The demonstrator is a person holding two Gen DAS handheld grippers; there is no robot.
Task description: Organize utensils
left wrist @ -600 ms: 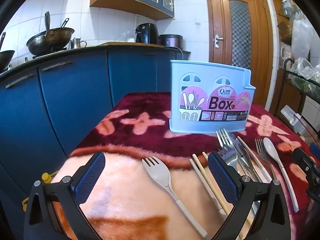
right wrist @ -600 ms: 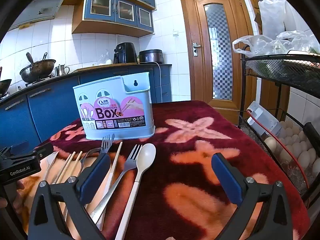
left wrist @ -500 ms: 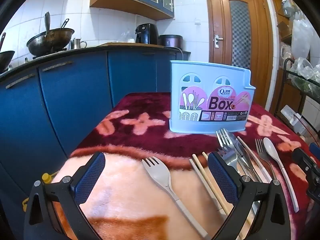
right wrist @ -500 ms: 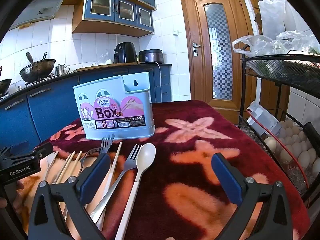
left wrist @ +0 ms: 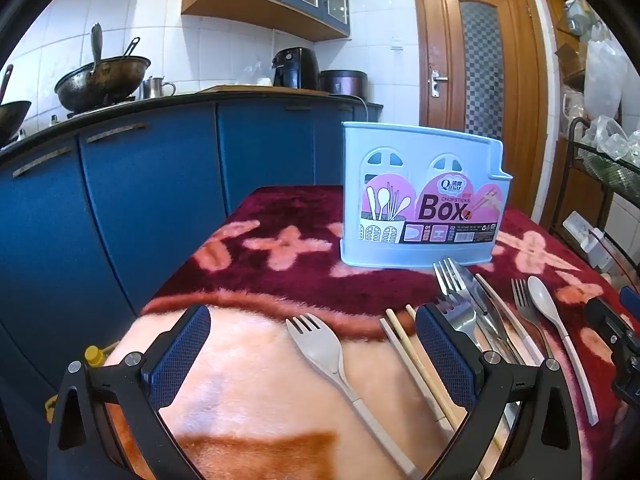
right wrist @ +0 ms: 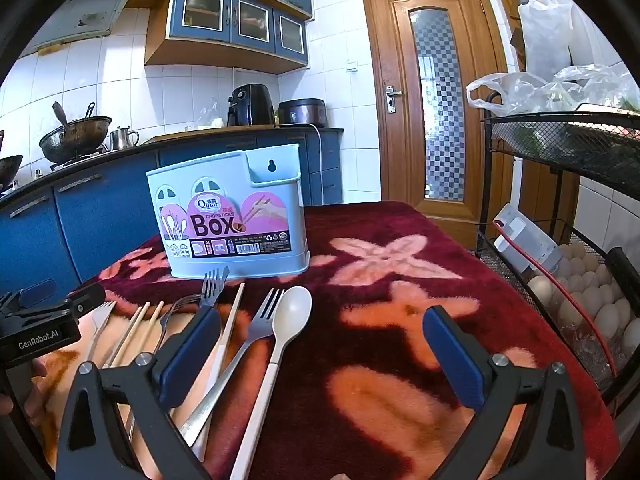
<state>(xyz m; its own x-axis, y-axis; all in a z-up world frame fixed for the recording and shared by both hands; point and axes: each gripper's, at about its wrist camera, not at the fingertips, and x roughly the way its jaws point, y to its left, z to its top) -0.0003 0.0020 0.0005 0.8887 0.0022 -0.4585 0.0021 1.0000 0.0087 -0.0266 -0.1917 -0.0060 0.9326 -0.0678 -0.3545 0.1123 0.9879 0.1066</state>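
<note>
Handles of most utensils run under the grippers and out the bottom of both views, so full lengths can't be read. Metal pieces by the left gripper's right finger overlap; hard to separate there.

Count, right wrist view: 1 beige plastic fork (right wrist: 97,322), 2 wooden chopsticks (right wrist: 138,330), 2 metal forks overlapped in the middle (right wrist: 208,288), 1 pale chopstick-like stick (right wrist: 230,322) (may be more, can't tell), 1 more metal fork (right wrist: 256,326), 1 beige spoon (right wrist: 290,314). All lie flat on the table cloth (right wrist: 400,340), tips pointing toward the far edge.

1 light-blue chopsticks box (left wrist: 420,200) stands upright toward the table's far edge, label facing the cameras; inside not visible. Nearest fork tips almost touch its base.

Left gripper (left wrist: 312,356) is released, jaws fully apart, nothing between the pads but the beige fork lying on the cloth below; hovers at the near-left part of the table. Right gripper (right wrist: 320,356) likewise released, wide, empty, above the near-right part; the spoon and one fork handle pass just beside its left finger.

Room: right half of the table is bare cloth up to the right edge. Past that edge, close, a black wire rack (right wrist: 560,264) w/ eggs (right wrist: 592,300) on its lower shelf. Left edge drops off beside blue cabinets (left wrist: 140,208). Part of the other gripper shows at the side of each view, so the two sit near each other.
</note>
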